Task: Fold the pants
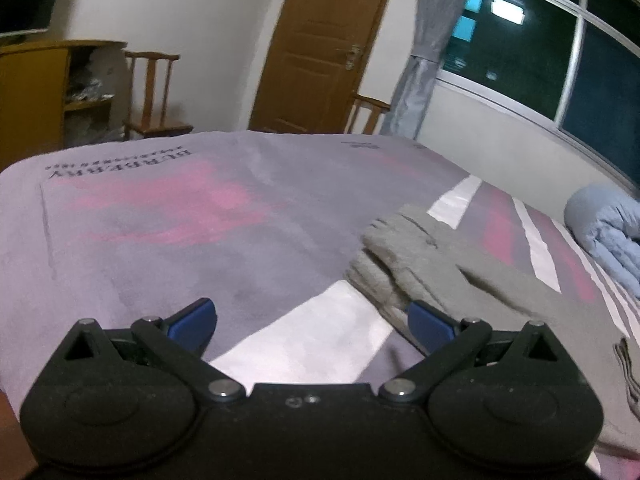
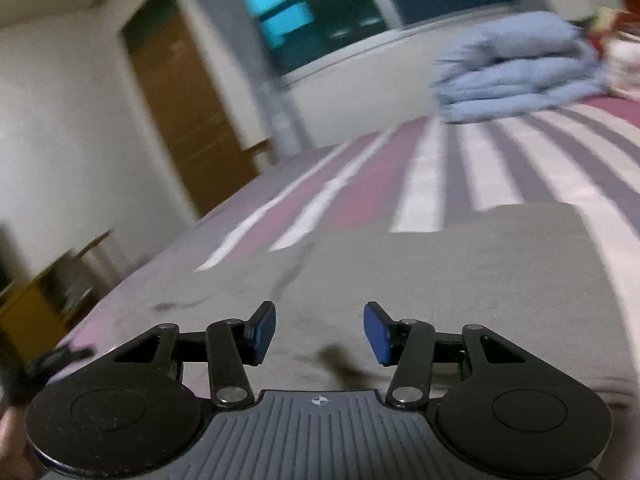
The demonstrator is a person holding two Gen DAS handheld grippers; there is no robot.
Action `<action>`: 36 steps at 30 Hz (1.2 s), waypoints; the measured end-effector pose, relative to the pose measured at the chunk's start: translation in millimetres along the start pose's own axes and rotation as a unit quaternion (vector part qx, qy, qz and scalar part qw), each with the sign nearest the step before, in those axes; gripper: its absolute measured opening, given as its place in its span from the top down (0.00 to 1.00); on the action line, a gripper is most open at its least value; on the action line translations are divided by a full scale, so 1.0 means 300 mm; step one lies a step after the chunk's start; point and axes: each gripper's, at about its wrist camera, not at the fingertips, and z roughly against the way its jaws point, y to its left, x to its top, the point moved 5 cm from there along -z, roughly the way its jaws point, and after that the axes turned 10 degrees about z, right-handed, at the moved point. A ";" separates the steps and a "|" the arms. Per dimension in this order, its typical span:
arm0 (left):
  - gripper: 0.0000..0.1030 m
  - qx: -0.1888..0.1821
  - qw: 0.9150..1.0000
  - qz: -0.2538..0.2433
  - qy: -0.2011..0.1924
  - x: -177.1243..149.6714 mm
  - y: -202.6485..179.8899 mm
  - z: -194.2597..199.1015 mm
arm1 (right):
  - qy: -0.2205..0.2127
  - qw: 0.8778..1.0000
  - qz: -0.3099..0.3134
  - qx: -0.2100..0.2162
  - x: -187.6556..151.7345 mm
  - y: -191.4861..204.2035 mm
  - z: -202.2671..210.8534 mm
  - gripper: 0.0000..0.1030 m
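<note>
Grey pants (image 1: 472,280) lie on the bed, stretching from the ribbed cuffs at middle right down to the lower right of the left wrist view. My left gripper (image 1: 310,326) is open and empty, low over the bedspread, its right finger close to the cuff end. In the right wrist view the pants (image 2: 460,276) lie flat as a wide grey panel. My right gripper (image 2: 320,332) is open and empty just above the near part of the cloth.
The bed has a purple, pink and white striped cover (image 1: 180,220). A folded light blue quilt (image 2: 516,68) lies at the far side of the bed. Wooden chairs (image 1: 154,92), a brown door (image 1: 320,44) and a window (image 1: 560,40) stand beyond the bed.
</note>
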 end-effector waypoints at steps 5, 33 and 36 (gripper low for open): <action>0.13 -0.093 0.995 -0.017 0.016 -0.002 -0.120 0.048 | -0.033 0.993 -0.099 -0.057 0.039 -0.163 0.041 0.52; 0.06 -0.069 0.994 -0.078 0.032 -0.029 -0.340 -0.107 | 0.013 0.993 -0.071 -0.098 0.201 -0.450 -0.083 0.93; 0.07 -0.065 0.994 -0.081 0.025 -0.023 -0.340 -0.097 | 0.097 0.989 -0.078 -0.079 0.112 -0.433 -0.194 0.93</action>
